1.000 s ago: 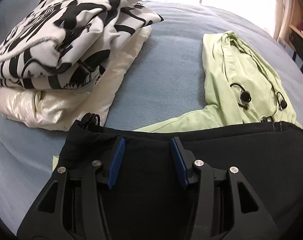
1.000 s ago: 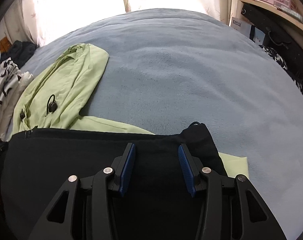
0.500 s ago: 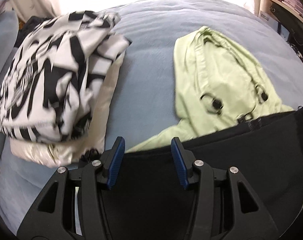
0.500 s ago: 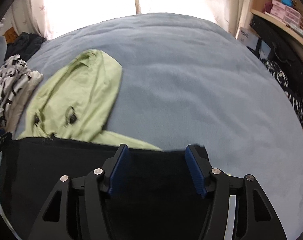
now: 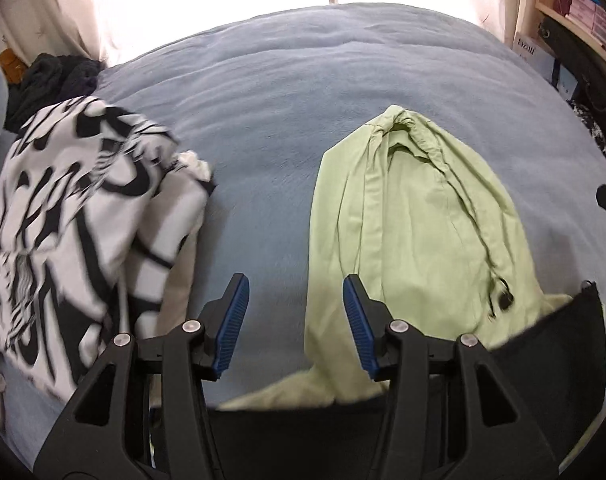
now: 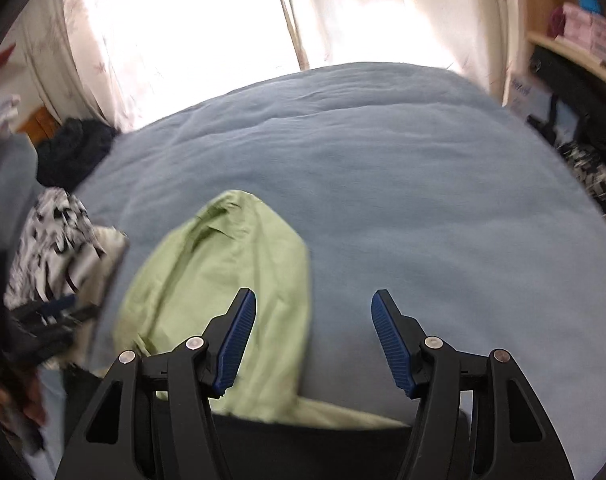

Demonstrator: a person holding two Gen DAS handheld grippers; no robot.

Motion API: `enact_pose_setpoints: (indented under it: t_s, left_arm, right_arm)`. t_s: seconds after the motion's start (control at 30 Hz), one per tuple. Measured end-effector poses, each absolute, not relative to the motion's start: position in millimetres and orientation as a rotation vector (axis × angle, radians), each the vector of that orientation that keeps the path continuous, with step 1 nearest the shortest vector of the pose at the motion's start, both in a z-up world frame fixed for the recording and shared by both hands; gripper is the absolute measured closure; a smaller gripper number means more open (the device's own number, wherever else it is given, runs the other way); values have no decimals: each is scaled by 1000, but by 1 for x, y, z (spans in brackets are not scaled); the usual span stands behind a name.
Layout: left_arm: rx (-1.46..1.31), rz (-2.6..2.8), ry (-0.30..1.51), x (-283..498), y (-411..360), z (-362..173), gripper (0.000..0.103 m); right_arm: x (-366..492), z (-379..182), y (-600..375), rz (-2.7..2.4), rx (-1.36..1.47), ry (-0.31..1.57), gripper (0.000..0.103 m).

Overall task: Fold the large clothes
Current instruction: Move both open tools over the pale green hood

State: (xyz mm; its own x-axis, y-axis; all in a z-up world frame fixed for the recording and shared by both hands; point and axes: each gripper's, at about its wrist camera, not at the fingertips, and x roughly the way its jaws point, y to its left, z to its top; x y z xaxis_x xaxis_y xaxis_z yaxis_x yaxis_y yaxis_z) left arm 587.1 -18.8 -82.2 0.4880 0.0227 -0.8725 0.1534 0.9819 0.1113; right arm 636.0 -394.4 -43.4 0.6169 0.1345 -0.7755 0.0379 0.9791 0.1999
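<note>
A light green hooded jacket (image 5: pixel 419 224) lies on the blue bed cover (image 5: pixel 303 92), its hood pointing away; it also shows in the right wrist view (image 6: pixel 223 280). A black garment (image 5: pixel 559 360) lies folded across its lower part, along the near edge of both views (image 6: pixel 303 444). My left gripper (image 5: pixel 296 320) is open and empty, raised above the black garment's edge. My right gripper (image 6: pixel 314 338) is open and empty, raised above the bed and the green jacket. The left gripper shows blurred at the left of the right wrist view (image 6: pixel 43 316).
A stack of folded clothes, a black-and-white patterned piece (image 5: pixel 63 232) on a cream one, sits at the left. A dark heap (image 5: pixel 51 80) lies at the far left corner. Curtains (image 6: pixel 183 32) hang behind the bed; shelves (image 5: pixel 583 8) stand to the right.
Both grippers have pulled up and back off the black garment, which now lies below them. The right jaws have opened wider.
</note>
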Motion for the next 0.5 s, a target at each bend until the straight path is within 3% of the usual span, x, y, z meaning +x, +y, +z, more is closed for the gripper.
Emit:
enact_pose_setpoints:
  t_s: [0.43, 0.5]
  left_arm:
    - [98, -25, 1131, 657, -14, -165, 56]
    - [101, -30, 1119, 660, -13, -172, 46]
  right_arm:
    - [701, -132, -395, 61, 275, 1052, 41]
    - [707, -141, -399, 70, 292, 1065, 41]
